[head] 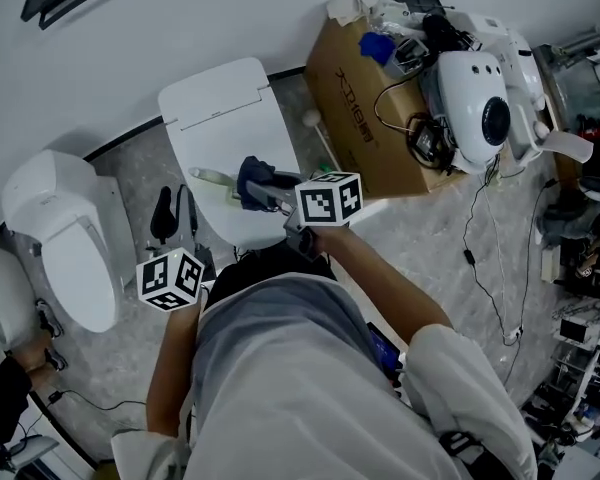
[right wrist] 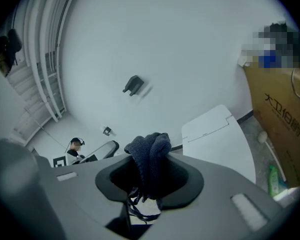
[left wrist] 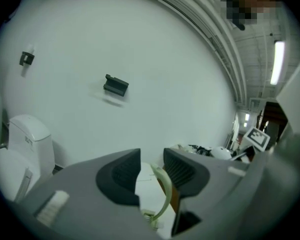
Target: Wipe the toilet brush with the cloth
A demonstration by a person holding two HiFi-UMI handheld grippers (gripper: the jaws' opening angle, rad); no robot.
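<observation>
The pale green toilet brush (head: 212,178) hangs over the shut white toilet lid (head: 220,118). In the left gripper view its thin curved handle (left wrist: 166,194) runs between the jaws of my left gripper (left wrist: 150,159), which is shut on it. My right gripper (right wrist: 150,166) is shut on a dark blue cloth (right wrist: 150,151) that bunches up out of its jaws. In the head view the cloth (head: 255,178) sits against the brush's near end, just ahead of the right gripper (head: 267,194). The left gripper's jaws are hard to make out in the head view.
A second white toilet (head: 60,228) stands at the left. A brown cardboard box (head: 360,108) with white devices (head: 480,108) on it stands right of the lid. Cables (head: 480,248) trail over the grey floor. A black object (head: 163,213) stands on the floor between the toilets.
</observation>
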